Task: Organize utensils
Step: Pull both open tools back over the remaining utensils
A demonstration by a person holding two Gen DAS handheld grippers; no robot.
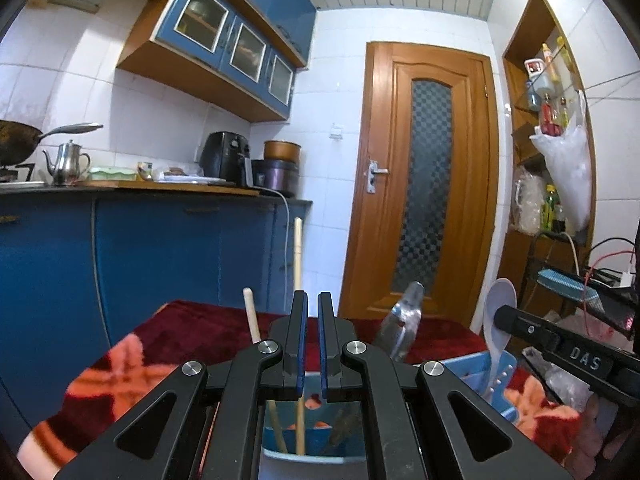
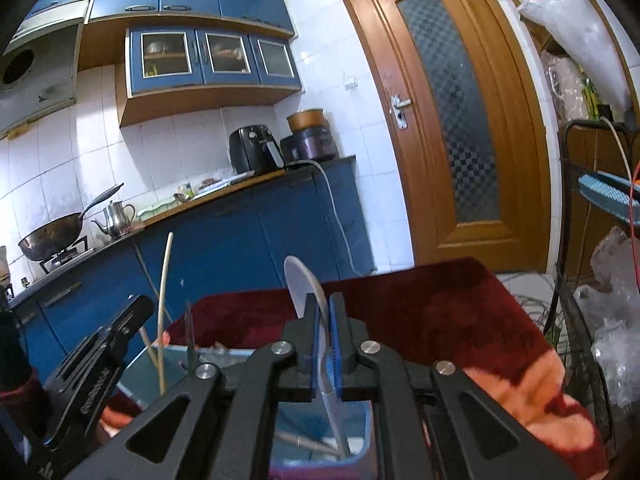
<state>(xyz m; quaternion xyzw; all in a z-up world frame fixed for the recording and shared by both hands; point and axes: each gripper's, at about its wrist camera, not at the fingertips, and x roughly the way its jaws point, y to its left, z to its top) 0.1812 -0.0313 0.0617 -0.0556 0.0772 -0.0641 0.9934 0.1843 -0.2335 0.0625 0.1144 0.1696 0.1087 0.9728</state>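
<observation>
A blue plastic utensil holder (image 1: pixel 472 372) stands on a red patterned cloth; it also shows in the right wrist view (image 2: pixel 356 420). Wooden chopsticks (image 1: pixel 298 264) and a metal utensil (image 1: pixel 404 320) stand in it. My left gripper (image 1: pixel 313 312) hovers over the holder with its jaws nearly together and nothing between them; a chopstick stands behind them. My right gripper (image 2: pixel 325 312) is shut on the handle of a white plastic spoon (image 2: pixel 298 284), bowl up, handle end down in the holder. The spoon (image 1: pixel 498 312) and right gripper (image 1: pixel 520 326) also show in the left wrist view.
The red cloth (image 2: pixel 440 304) covers a table. Blue kitchen cabinets (image 1: pixel 160 248) with a kettle, wok and air fryer stand behind. A wooden door (image 1: pixel 424 180) is at the back. A shelf with bags and wires (image 2: pixel 600 240) stands to the right.
</observation>
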